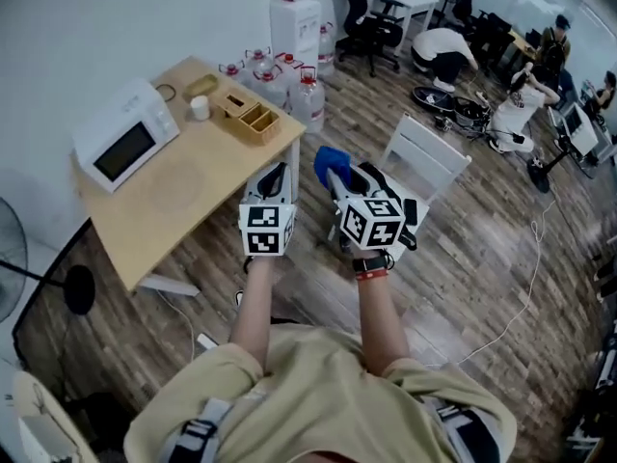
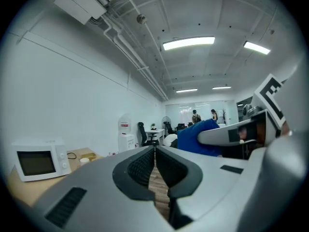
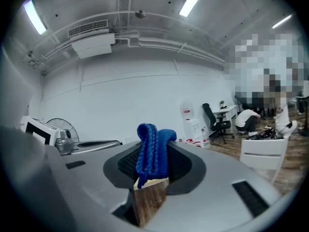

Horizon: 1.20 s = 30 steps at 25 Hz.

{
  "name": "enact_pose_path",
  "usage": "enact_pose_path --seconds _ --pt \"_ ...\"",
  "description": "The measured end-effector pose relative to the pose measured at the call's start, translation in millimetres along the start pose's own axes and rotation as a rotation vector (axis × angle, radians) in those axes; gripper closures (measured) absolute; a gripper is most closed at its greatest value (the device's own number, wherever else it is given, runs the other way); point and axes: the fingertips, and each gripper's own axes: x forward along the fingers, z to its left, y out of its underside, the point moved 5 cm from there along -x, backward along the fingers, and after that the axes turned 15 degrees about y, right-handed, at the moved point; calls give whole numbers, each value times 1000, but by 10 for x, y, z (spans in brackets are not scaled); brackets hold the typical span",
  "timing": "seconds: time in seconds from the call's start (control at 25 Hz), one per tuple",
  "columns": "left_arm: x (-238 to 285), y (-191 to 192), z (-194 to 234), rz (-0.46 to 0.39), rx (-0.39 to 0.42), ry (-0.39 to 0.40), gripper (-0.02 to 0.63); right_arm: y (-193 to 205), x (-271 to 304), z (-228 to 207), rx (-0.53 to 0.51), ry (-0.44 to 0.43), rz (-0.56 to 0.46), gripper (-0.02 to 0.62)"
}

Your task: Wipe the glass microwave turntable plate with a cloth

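Blue cloth [image 3: 153, 151] sits clamped in right tongs [image 3: 154, 164]; left tongs [image 2: 155, 164] closed, empty.

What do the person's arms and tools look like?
Grey bodies on left tool and right tool, black ribbed pads, each topped by a cube with black-and-white square markers. The person wears a beige short-sleeved shirt and a red band on the right wrist.

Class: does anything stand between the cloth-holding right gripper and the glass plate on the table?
Only the left gripper, held between the right gripper with its cloth and the table. The wood around the faint glass plate looks bare.
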Motion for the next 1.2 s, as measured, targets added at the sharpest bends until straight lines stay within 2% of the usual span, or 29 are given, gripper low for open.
enact_pose_path --seconds 0.24,0.4,0.72,0.84,1.08,1.2 --pt "-525 145 1161 6 -33 -190 578 151 896 1055 -26 -184 58 476" --pt "-969 182 1778 14 -62 -318 578 177 1311 1766 -39 -305 87 476" --pt "-1790 343 2961 35 -109 -499 578 419 1982 3178 -52 -491 164 476" --pt "-2036 396 3390 31 -123 -537 578 485 2206 3653 -64 -534 180 476" --pt "-2334 538 4066 38 -136 -547 578 659 2608 4374 -70 -562 214 476" --pt "-2451 609 4352 31 -150 -548 578 756 2743 4699 10 -604 269 476"
